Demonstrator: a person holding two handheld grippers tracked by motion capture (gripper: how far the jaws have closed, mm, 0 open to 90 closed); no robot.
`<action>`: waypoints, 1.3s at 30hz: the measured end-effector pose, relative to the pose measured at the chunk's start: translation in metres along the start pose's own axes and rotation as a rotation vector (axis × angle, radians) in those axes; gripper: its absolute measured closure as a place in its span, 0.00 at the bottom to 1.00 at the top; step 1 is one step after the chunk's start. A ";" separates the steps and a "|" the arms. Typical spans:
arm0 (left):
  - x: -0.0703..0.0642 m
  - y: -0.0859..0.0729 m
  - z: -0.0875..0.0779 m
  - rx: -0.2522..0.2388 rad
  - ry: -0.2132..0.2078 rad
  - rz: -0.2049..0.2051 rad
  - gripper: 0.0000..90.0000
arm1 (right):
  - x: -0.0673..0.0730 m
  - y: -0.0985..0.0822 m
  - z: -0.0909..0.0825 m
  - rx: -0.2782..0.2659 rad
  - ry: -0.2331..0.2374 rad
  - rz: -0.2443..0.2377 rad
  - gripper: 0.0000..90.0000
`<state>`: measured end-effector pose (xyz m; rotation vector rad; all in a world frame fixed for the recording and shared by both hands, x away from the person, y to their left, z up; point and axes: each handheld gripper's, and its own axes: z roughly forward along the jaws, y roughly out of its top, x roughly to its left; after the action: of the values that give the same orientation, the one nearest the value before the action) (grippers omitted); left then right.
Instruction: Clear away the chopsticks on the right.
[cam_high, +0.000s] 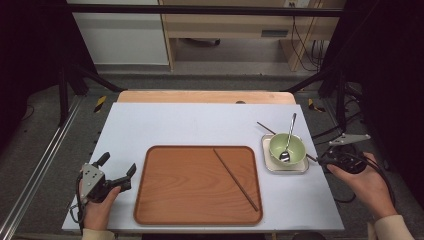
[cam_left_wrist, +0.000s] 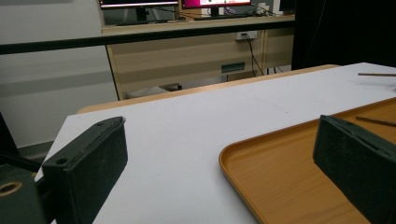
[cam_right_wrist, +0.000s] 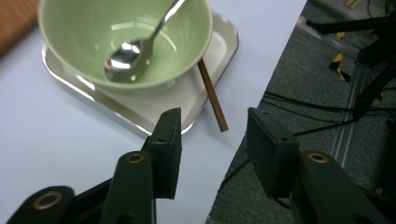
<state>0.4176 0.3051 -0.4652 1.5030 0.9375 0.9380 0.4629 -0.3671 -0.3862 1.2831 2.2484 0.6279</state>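
We work at a white desk (cam_high: 200, 120). A wooden tray (cam_high: 197, 185) lies near its front edge, and one chopstick (cam_high: 236, 179) lies slantwise across the tray's right half. By the desk's right edge a small metal plate (cam_high: 300, 167) carries a green bowl (cam_high: 287, 146) with a spoon (cam_high: 287, 142) in it. The second chopstick (cam_right_wrist: 213, 95) lies under the bowl on that plate, its near end poking out onto the desk just beside the right edge.

Our right gripper (cam_right_wrist: 212, 140) hovers at that edge, fingers half spread, with the chopstick's end just ahead of them and nothing pinched. No earlier frame lets us say more. Our left gripper (cam_high: 117, 172) rests at the front left corner beside the tray, fingers spread wide and empty.

We judge the job half done: one chopstick sits on the tray; the other remains to be gripped, pulled from under the bowl and laid beside it.
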 end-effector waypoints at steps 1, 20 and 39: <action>0.000 0.000 0.000 0.000 0.001 0.000 0.03 | -0.001 -0.002 0.004 0.013 0.004 -0.009 0.67; 0.000 0.000 0.000 0.006 0.000 0.004 0.03 | -0.021 -0.009 0.051 0.141 0.061 -0.049 0.75; 0.000 -0.001 0.000 0.006 0.000 0.004 0.03 | -0.021 0.000 0.076 0.187 0.072 -0.103 0.81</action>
<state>0.4176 0.3052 -0.4658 1.5107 0.9389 0.9389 0.5179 -0.3742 -0.4417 1.2386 2.4639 0.4414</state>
